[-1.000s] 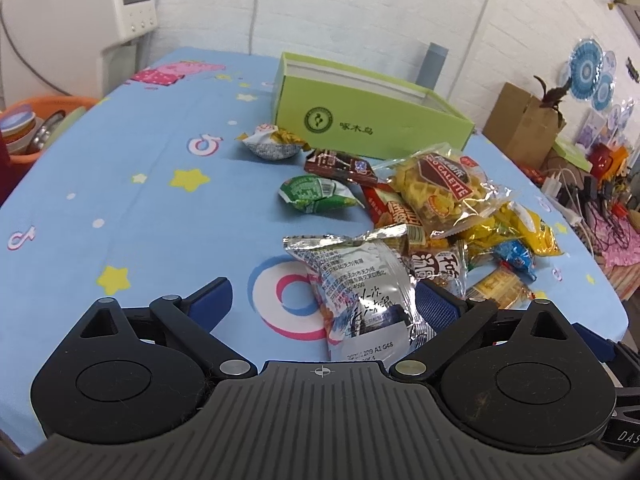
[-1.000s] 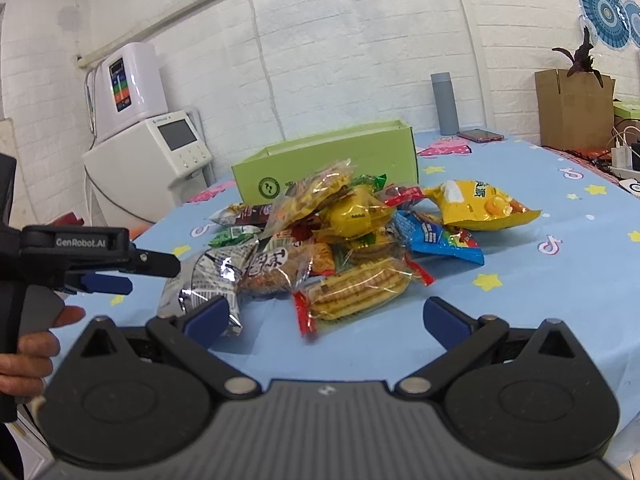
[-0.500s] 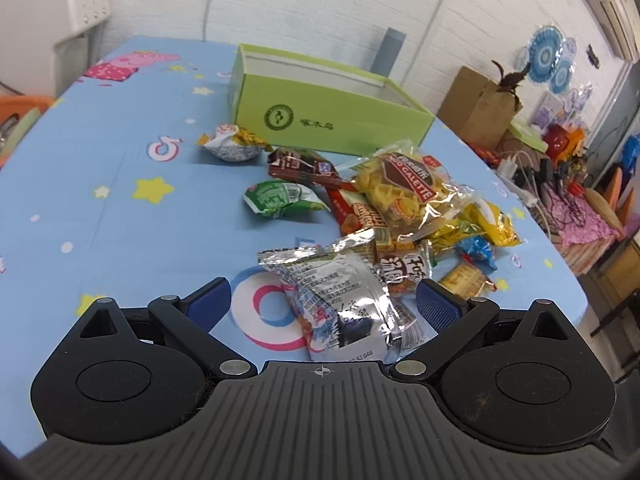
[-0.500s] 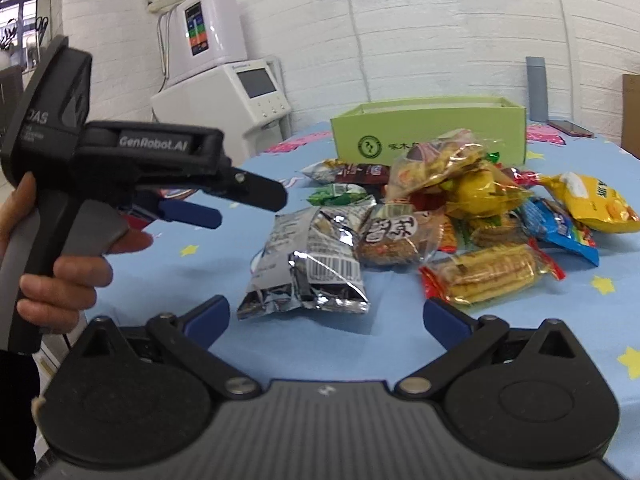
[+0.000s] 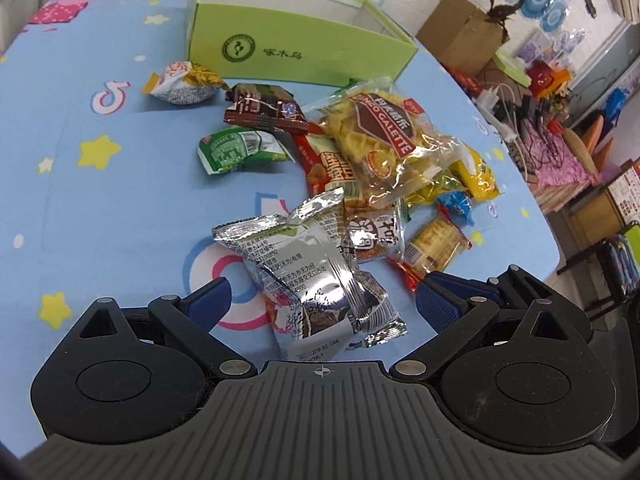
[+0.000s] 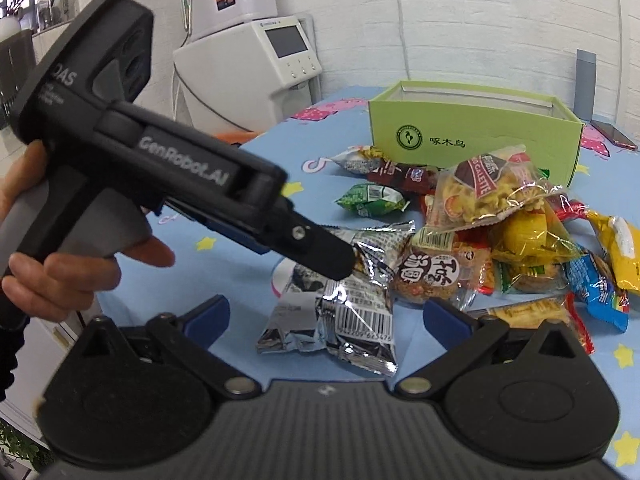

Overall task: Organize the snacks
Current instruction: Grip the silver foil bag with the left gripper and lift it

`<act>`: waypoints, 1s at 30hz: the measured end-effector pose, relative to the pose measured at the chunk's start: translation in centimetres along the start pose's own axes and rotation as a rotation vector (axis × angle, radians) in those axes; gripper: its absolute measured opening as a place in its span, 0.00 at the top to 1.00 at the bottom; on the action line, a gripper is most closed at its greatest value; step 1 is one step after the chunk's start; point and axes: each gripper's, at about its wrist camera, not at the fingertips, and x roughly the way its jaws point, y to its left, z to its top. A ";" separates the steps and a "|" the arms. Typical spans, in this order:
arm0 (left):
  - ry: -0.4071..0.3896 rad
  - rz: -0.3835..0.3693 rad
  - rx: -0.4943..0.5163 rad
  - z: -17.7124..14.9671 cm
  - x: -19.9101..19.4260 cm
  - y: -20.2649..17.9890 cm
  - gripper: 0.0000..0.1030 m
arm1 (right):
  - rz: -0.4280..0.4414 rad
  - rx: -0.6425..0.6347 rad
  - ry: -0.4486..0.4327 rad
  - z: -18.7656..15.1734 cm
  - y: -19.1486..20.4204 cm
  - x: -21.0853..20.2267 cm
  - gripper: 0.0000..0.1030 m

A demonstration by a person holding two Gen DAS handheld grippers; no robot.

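A silver foil snack bag (image 5: 316, 280) lies at the near edge of a snack pile on the blue table (image 5: 100, 200). My left gripper (image 5: 320, 304) is open, its blue pads on either side of the bag, just above it. In the right wrist view the silver bag (image 6: 344, 300) lies between my open right gripper (image 6: 324, 318) fingers too, and the left gripper's black body (image 6: 192, 184) reaches over the bag from the left. An open green box (image 5: 296, 44) stands behind the pile; it also shows in the right wrist view (image 6: 472, 136).
The pile holds a clear waffle bag (image 5: 384, 140), a green packet (image 5: 236, 152), a brown packet (image 5: 264, 112), a yellow bag (image 5: 476, 176) and a biscuit pack (image 5: 436, 244). A white machine (image 6: 256, 72) stands off the table's left. The table edge (image 5: 548, 240) lies right of the pile.
My left gripper has moved forward and lowered over the silver bag. The right gripper has swung left and closer, so the left gripper now fills its left side.
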 end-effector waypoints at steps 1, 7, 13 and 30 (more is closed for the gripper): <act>0.008 -0.003 -0.002 0.1 0.2 0.0 0.12 | 0.000 -0.004 0.000 0.0 0.1 0.1 0.00; 0.019 0.025 -0.022 1.1 1.6 0.3 0.12 | 0.003 0.020 0.007 0.1 0.5 1.6 0.00; 0.058 0.026 -0.005 1.5 2.7 -0.1 0.15 | -0.006 0.021 0.031 0.3 0.8 3.4 0.01; 0.091 0.041 -0.034 1.6 3.6 0.5 0.29 | -0.004 0.102 0.051 -0.6 -0.6 5.6 0.01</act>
